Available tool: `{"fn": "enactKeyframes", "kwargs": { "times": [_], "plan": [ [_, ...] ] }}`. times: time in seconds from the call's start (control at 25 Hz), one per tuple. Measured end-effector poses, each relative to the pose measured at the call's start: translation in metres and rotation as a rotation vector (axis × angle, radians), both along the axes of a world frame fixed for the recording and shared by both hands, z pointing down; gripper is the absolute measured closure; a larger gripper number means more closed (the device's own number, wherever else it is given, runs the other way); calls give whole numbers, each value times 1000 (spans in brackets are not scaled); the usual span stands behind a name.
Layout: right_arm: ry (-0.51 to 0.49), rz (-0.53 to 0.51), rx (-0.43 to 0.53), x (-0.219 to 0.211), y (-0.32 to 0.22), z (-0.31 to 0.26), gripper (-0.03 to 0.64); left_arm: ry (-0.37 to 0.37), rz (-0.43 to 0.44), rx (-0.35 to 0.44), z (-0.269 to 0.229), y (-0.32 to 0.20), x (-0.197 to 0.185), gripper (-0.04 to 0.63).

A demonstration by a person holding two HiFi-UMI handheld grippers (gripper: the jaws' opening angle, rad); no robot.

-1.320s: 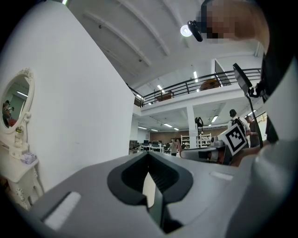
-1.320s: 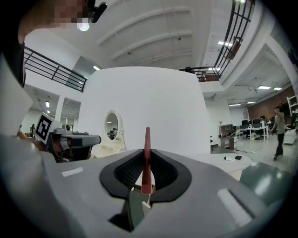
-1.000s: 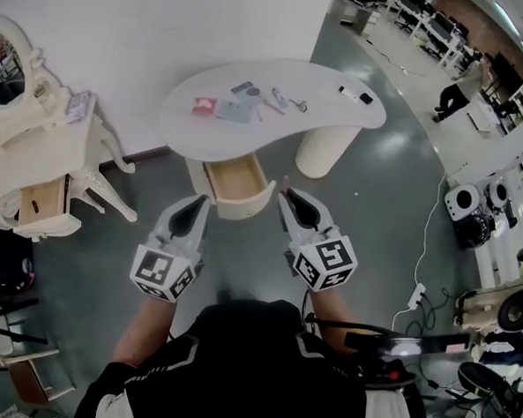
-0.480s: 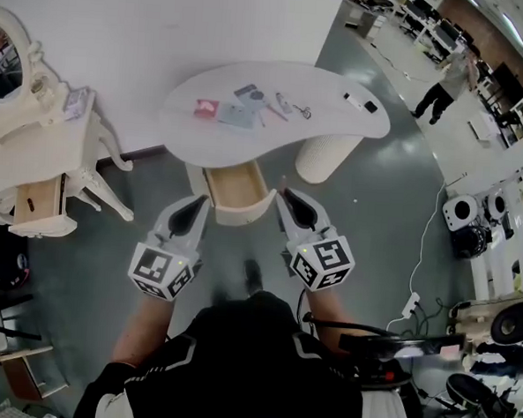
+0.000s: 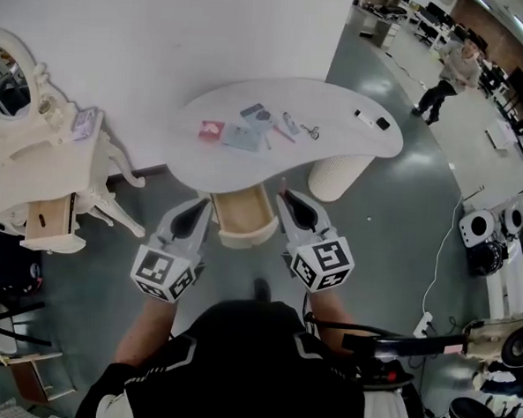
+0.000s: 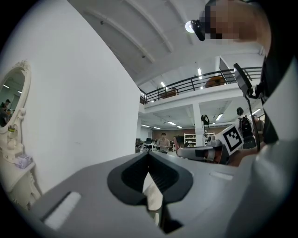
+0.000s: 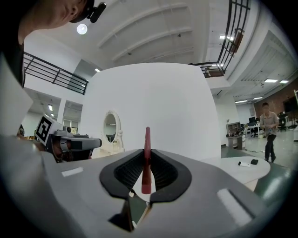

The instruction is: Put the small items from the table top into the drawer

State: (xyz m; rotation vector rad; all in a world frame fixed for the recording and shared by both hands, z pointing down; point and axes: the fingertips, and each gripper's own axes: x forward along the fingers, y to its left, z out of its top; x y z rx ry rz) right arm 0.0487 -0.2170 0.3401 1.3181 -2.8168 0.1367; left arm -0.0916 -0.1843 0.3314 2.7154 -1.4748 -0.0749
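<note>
Drawer (image 5: 243,213) hangs open under the near edge of the white table (image 5: 347,107), small items (image 5: 249,128) scattered on top. Right gripper (image 7: 147,152) is clamped on a thin red stick (image 7: 147,135) (can't tell what exactly), left gripper (image 6: 149,155) pinched closed, empty.

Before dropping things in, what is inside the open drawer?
The drawer shows a bare wooden floor, no items. Its rear is hidden under the table.

Two grippers (image 5: 197,212) (image 5: 288,202), one white table (image 5: 339,104), one open drawer (image 5: 245,238), one red stick (image 7: 146,155)
</note>
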Motion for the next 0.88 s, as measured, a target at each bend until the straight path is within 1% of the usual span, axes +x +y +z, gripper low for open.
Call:
{"fn": "enactKeyframes", "kwargs": {
  "times": [0.4,0.76,0.88],
  "plan": [
    [-18,-60,10,13,-57,-3,568,-24,-40,2,-2,-48,18,595],
    [-45,-123,5,27,-96,0,568,-51,-68,0,-5,-84,38,595],
    [-44,-146,0,33,-109,2,568,-47,-88,-13,-1,-93,44,595]
  ]
}}
